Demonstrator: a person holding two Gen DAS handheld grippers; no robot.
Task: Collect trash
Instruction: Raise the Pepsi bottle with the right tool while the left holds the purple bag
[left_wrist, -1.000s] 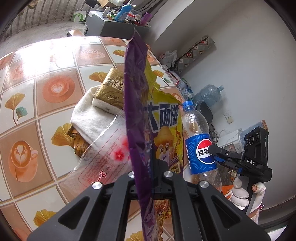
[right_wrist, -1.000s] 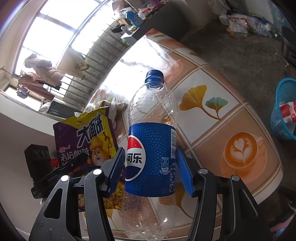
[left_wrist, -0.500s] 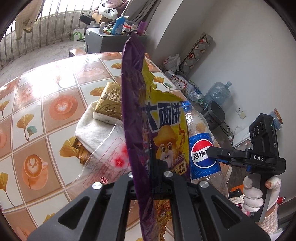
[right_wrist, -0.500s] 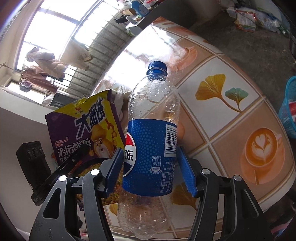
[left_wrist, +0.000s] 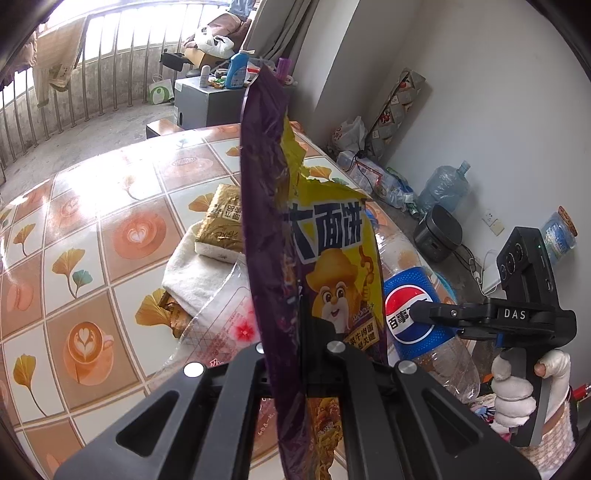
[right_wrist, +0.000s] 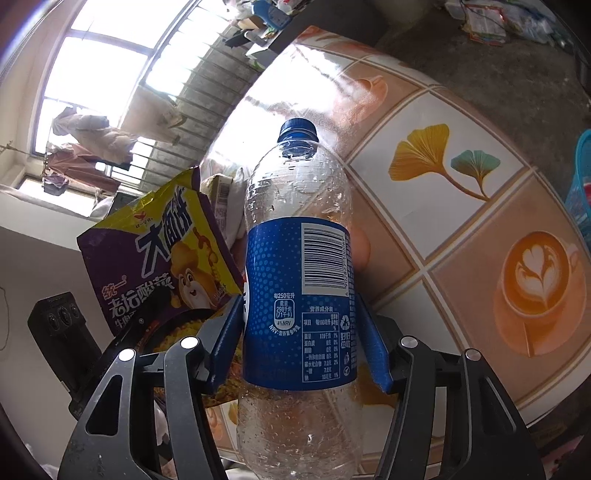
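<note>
Item one: snack bag (left_wrist: 332, 266), purple and yellow, clamped edge-on in the left gripper (left_wrist: 303, 332), lifted clear of the table (left_wrist: 92, 240) for carrying to a bin.

Item two: empty cola bottle (right_wrist: 299, 302), upright, gripped at its label by the right gripper (right_wrist: 299, 343), whose jaws are closing slightly.

Remaining on the table: gold packet (left_wrist: 221, 214) on a white towel (left_wrist: 192, 273), clear wrapper (left_wrist: 225, 325).

Blue basket (right_wrist: 580, 192) on the floor, likely the bin.
</note>
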